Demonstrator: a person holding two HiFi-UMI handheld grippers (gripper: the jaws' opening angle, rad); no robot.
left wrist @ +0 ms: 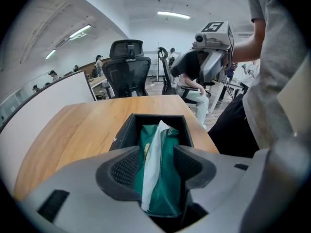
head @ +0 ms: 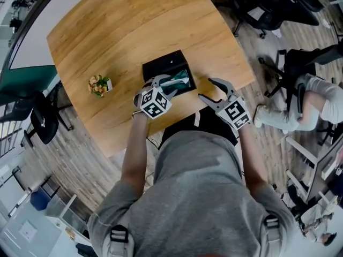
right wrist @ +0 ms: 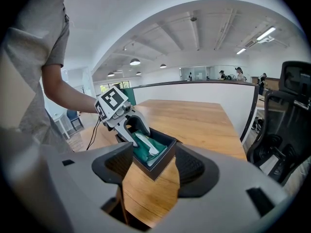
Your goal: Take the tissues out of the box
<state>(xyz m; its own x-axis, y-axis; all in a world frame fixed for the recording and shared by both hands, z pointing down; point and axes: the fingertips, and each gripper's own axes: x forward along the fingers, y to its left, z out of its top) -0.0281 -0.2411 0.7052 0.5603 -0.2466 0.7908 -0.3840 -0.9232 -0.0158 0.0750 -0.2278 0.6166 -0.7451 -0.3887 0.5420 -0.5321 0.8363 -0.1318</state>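
Observation:
A black open-topped box (head: pixel 161 66) stands on the wooden table (head: pixel 123 25) near its front edge. Inside lies a green tissue pack (head: pixel 180 80) with a white tissue (left wrist: pixel 154 152) sticking up from it. My left gripper (head: pixel 169 85) reaches into the near end of the box. Its jaws stand either side of the pack (left wrist: pixel 167 154), wide apart, and I see no squeeze on it. My right gripper (head: pixel 208 89) hovers open just right of the box, at the table's front edge, with nothing between its fingers. In the right gripper view the box (right wrist: pixel 163 157) lies straight ahead.
A small potted plant (head: pixel 100 84) sits on the table left of the box. Black office chairs (head: pixel 268 9) stand to the right and a black chair (head: pixel 43 119) to the left. A seated person (head: pixel 311 100) is off to the right.

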